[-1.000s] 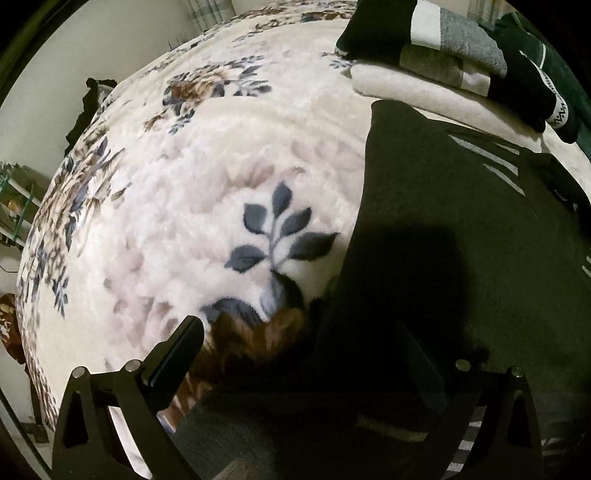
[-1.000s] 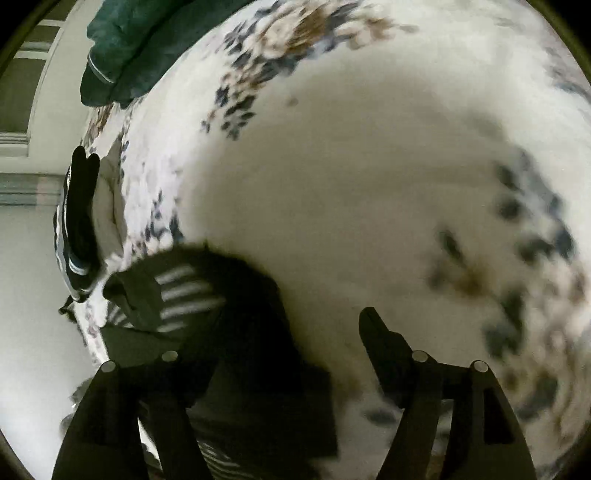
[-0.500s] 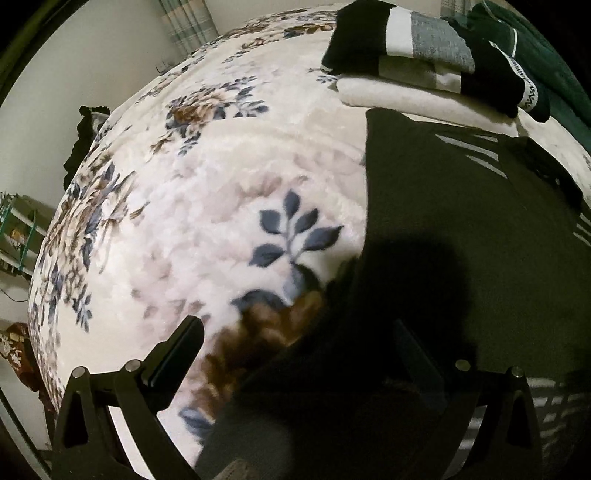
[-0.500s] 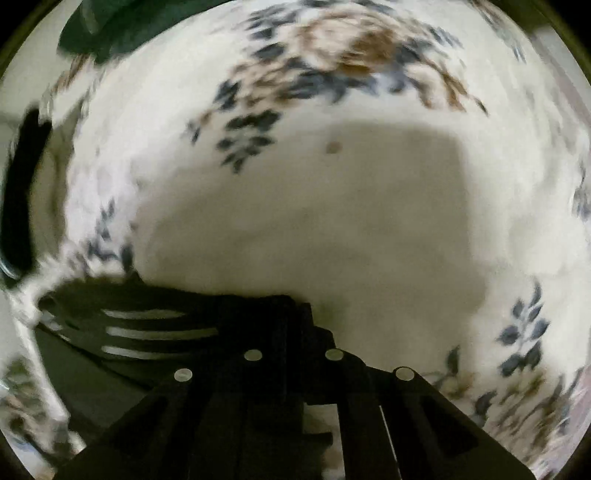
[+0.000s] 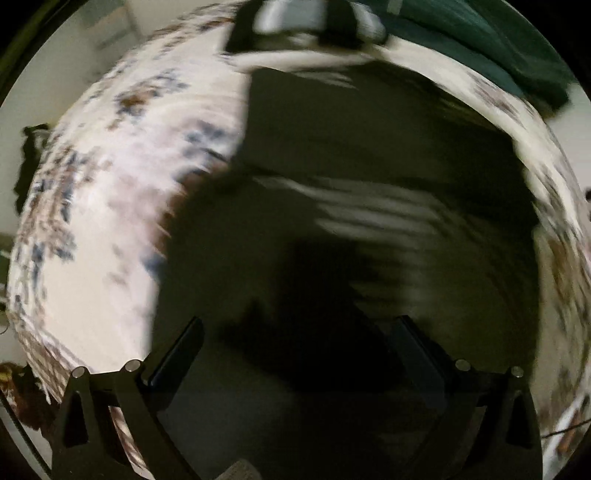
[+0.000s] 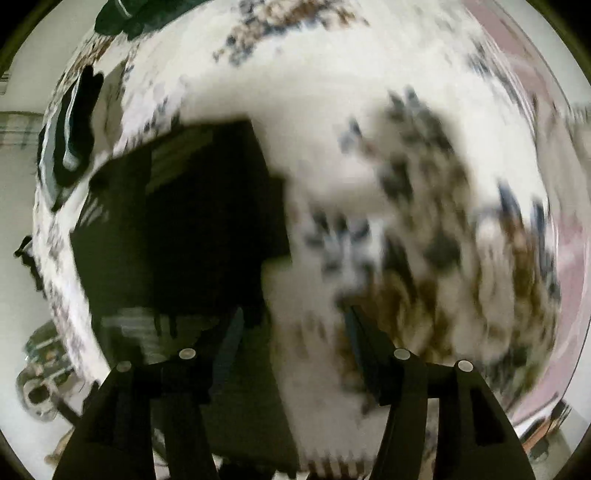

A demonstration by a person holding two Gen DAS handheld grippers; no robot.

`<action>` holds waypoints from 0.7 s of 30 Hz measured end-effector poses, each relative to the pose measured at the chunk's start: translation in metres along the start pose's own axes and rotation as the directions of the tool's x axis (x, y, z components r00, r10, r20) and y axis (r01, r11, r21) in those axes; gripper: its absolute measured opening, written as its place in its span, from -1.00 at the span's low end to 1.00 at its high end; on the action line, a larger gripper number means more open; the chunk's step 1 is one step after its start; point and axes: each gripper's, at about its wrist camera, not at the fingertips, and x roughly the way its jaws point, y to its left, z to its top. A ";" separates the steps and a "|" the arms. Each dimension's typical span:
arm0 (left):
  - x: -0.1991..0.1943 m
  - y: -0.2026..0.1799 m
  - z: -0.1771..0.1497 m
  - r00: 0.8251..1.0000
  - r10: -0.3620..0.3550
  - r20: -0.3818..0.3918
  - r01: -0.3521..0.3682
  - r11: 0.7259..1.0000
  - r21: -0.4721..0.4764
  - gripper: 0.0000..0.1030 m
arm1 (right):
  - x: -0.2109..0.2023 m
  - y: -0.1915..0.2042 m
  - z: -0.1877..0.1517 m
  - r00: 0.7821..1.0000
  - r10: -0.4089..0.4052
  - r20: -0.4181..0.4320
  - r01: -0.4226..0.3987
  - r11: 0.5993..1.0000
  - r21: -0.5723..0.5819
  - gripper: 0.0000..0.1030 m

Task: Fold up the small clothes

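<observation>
Surface: a bed covered by a cream floral blanket (image 5: 110,258), blue and brown flower print, blurred in both views.

Left wrist view.
- Dark garment (image 5: 369,155) with pale stripes, spread flat on the blanket and filling the middle and right of the view; its far edge lies just beside a stack of folded clothes.
- Stack of folded clothes (image 5: 306,22), black, grey and white, toward the far edge of the bed.
- Dark green fabric (image 5: 498,44), at the far right corner of the bed.
- Left tool (image 5: 299,343): fingers spread wide, nothing between them, hovering over the near part of the dark garment.

Right wrist view.
- Dark garment (image 6: 192,221), on the left part of the blanket, one squared corner pointing to mid-bed, pale stripes near its edges.
- Stack of folded clothes (image 6: 74,133), past the garment near the left edge of the bed.
- Dark green fabric (image 6: 122,14), at the far left corner.
- Right tool (image 6: 295,325): fingers spread, holding nothing; left finger over the garment's near edge, right finger over bare blanket (image 6: 424,221).
</observation>
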 end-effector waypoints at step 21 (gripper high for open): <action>0.028 -0.224 -0.130 0.988 -0.041 -0.147 0.021 0.990 -0.136 -0.89 | 0.078 -0.090 0.017 0.975 0.126 -0.184 -0.158 0.972 -0.171 0.31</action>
